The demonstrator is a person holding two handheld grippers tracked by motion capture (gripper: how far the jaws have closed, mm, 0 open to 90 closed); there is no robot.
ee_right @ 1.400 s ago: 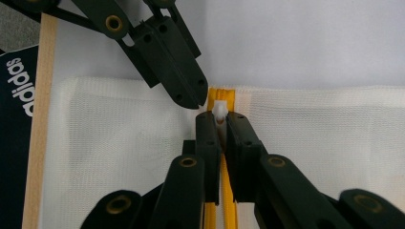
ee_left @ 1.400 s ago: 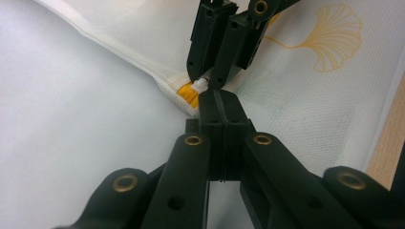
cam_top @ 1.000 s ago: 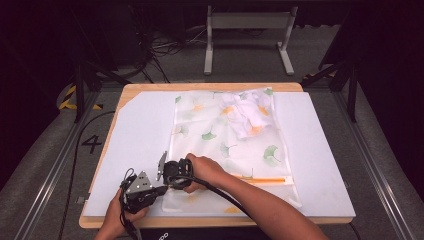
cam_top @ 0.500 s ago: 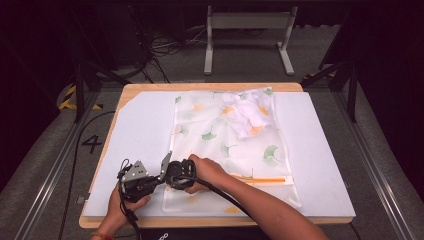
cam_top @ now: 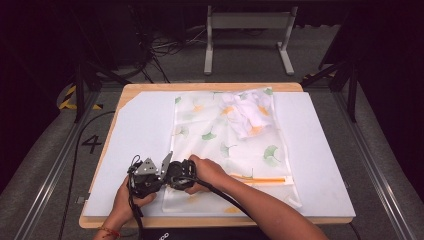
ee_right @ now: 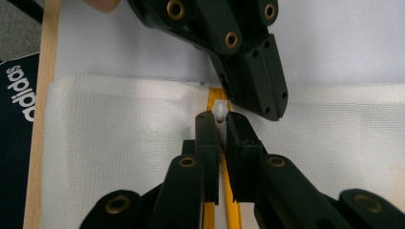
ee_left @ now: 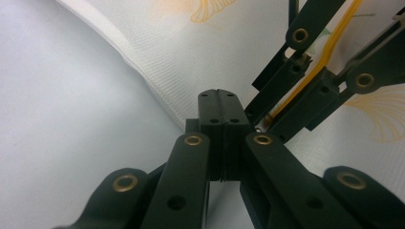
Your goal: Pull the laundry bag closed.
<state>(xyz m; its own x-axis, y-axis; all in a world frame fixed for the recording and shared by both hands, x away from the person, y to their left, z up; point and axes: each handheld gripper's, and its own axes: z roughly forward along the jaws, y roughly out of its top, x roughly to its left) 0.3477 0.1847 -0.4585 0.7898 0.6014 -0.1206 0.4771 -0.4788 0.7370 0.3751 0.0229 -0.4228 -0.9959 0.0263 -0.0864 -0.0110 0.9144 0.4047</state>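
A white mesh bag [cam_top: 235,145] printed with green and orange leaves lies flat on the white board [cam_top: 140,130], with bunched white cloth [cam_top: 250,112] inside its far end. Its yellow zipper [cam_top: 265,179] runs along the near edge. Both grippers meet at the bag's near left corner. My right gripper [ee_right: 218,117] is shut on the white zipper pull [ee_right: 219,109], over the yellow tape [ee_right: 230,217]. My left gripper [ee_left: 217,98] is shut, its tips on the bag's edge [ee_left: 157,71] right beside the zipper's end. It also appears from the right gripper view [ee_right: 274,107].
The board rests on a wooden table whose rim [ee_right: 40,119] runs close to the bag's corner. A metal stand [cam_top: 247,30] and cables are on the floor beyond the table. A dark garment with white lettering [ee_right: 19,95] lies at the near edge.
My left gripper has slid away from the near edge and in against the right gripper at the bag's corner, and its jaws have come together. The right hand has barely moved.
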